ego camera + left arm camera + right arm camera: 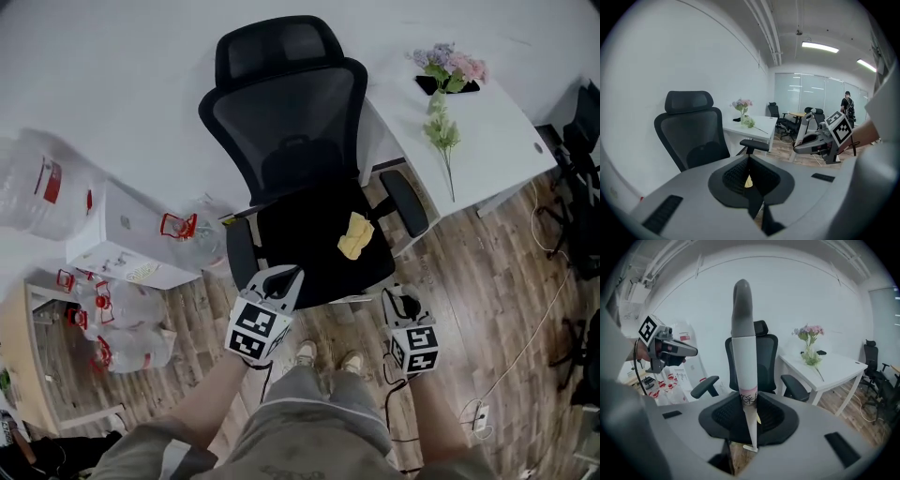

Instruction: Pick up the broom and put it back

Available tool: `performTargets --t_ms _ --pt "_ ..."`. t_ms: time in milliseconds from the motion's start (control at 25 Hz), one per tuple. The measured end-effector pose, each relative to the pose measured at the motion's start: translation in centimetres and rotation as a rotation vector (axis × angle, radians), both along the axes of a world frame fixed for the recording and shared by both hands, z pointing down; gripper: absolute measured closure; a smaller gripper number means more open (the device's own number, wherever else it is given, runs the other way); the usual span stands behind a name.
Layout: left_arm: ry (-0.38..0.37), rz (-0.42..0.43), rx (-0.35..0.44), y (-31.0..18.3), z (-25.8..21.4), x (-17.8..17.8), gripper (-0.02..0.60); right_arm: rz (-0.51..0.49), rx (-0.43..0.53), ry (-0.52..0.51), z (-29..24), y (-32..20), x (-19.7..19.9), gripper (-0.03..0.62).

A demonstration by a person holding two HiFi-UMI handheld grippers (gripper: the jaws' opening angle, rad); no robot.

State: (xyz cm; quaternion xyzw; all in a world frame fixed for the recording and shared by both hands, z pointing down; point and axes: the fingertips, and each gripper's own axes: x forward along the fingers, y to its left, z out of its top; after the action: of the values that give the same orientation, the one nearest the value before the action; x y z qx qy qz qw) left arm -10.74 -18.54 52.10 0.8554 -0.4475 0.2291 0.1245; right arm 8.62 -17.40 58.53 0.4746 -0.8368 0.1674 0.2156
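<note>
While the right hand-held gripper (749, 414) was clenched on the broom (742, 357), the only writing near its jaws was a pink band round the white shaft, printed with dark characters too blurred to read. That band sat right at the top edge of the jaws. Above it the shaft rose upright to a rounded grey cap. Below it the shaft ran down between the pads toward the wooden floor (487, 281), and its lower end was too small to make out. The left hand-held gripper (749, 171) had its jaws closed together with nothing between them, and it was held apart from the broom, off to its left. Each gripper carried a cube with black-and-white square markers and no words. Behind the broom stood a black office chair (300, 141) with a yellow cloth (355, 235) lying on its seat. To the right of the chair a white table (497, 141) bore a vase of pink and purple flowers (450, 67). On the left were clear water bottles (122, 319) with red handles and red labels, and a white box (122, 234) with small print. None of this lettering could be read.
</note>
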Motion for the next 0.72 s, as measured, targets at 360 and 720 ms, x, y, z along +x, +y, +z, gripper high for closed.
performTargets --t_ms 360,720 --pt "-0.045 0.027 0.154 -0.6 -7.7 0.6 0.565 0.039 0.139 -0.086 -14.3 -0.4 2.6 0.474" --pt "0.052 0.084 0.333 -0.7 -19.2 2.3 0.565 -0.015 0.314 -0.114 -27.0 2.8 4.1 0.474"
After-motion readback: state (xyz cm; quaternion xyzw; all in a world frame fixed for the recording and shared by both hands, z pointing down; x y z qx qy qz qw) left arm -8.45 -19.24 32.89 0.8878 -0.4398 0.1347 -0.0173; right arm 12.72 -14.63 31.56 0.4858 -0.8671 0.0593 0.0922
